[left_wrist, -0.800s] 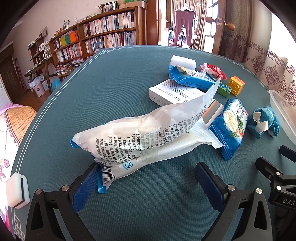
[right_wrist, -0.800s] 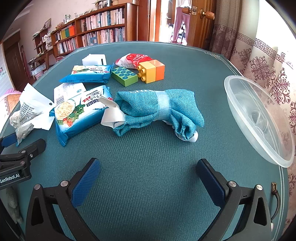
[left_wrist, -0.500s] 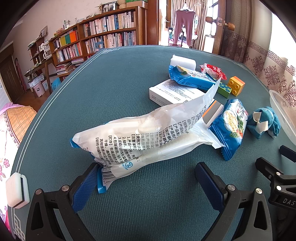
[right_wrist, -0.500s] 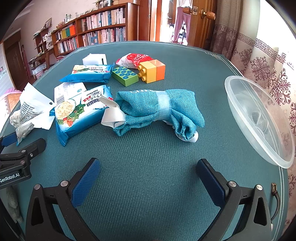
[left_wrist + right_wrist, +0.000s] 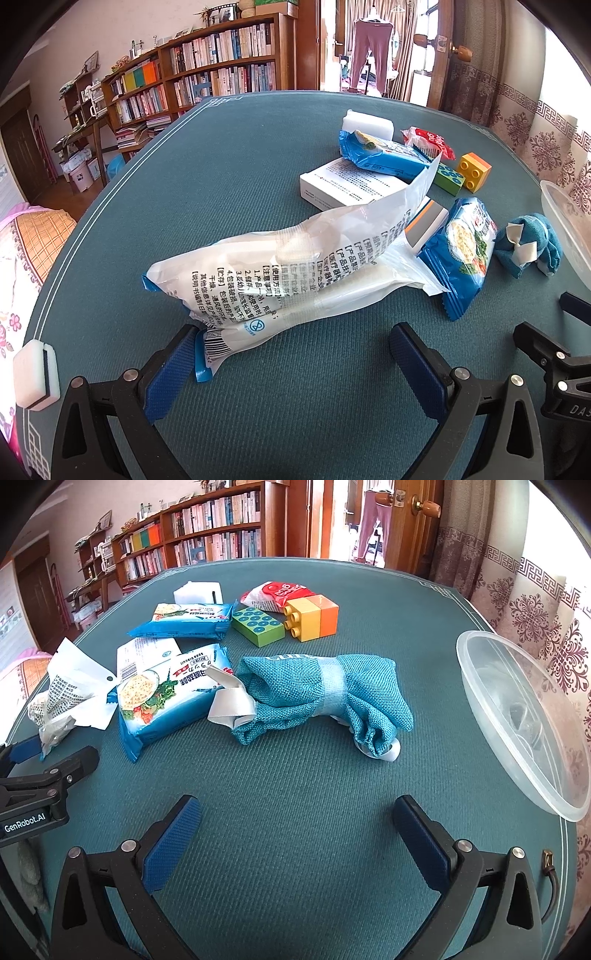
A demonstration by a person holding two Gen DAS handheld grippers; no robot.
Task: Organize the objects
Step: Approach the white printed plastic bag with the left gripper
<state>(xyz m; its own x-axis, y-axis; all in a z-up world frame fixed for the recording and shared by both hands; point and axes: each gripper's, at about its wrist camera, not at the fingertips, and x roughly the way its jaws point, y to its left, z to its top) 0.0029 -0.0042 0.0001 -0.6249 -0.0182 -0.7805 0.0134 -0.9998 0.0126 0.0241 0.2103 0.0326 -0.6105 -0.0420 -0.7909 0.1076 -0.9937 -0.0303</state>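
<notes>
Left gripper (image 5: 35,797): marked "GenRobot.AI", jaws apart beside white bag (image 5: 295,266)
Right gripper (image 5: 295,834): jaws apart, before cloth bundle (image 5: 325,698)
Biscuits (image 5: 166,698): "soda biscuit", on tabletop (image 5: 295,794)

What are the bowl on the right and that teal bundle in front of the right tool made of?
Bowl: looks like thin clear plastic, glossy; the tablecloth shows through its wall. Teal bundle: coarse woven fabric, matte, with an open visible weave, cinched by a pale band; white ribbon-like strips, possibly satin, stick out at both ends.
</notes>
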